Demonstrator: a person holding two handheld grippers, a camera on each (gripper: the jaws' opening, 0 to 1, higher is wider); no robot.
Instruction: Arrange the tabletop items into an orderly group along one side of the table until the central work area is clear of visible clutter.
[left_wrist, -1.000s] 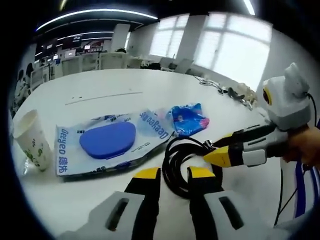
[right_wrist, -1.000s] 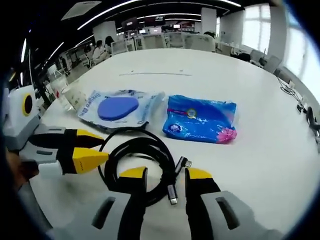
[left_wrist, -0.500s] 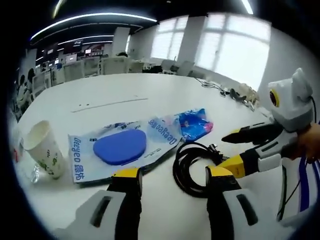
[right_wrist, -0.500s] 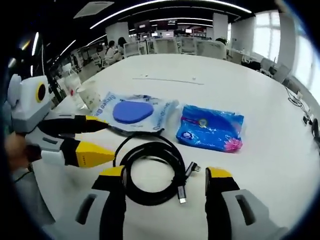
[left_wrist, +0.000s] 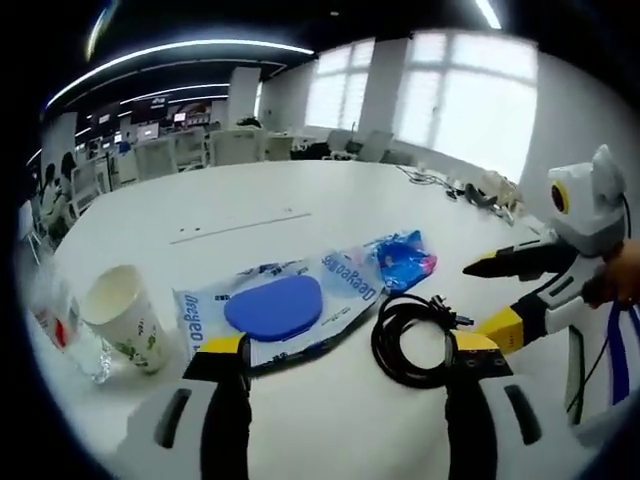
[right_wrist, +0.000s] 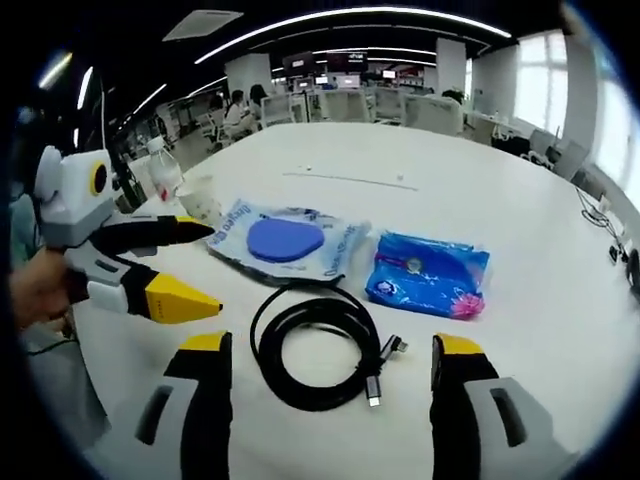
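Here, both sets of tongs spread wide, nothing between the jaws of either. Left gripper hovering low over the white table, straddling the near edge of the clear packet with the blue pad; right gripper poised over the coiled black cable, plug ends trailing toward 4 o'clock of the coil in the right gripper view.

In the left gripper view: paper cup at 9 o'clock, a plastic bottle just beside it at the far left, blue tissue pack past the packet toward 2 o'clock, cable lying at 3 o'clock of the packet, touching or nearly touching its edge. Clutter sitting in the middle of the table, not yet lined up along a side.

Risks, as judged from this layout:
- Closing on a single loop of the cable likely to let the coil unwind and drag, sweeping the tissue pack or the packet out of place
- Slippery film of the packet apt to slide away rather than lift if pinched at the very edge
- Light, apparently empty cup easy to tip with a careless sweep, the bottle beside it likewise
- Two grippers near each other over the cable, so a collision possible if both reach in at once
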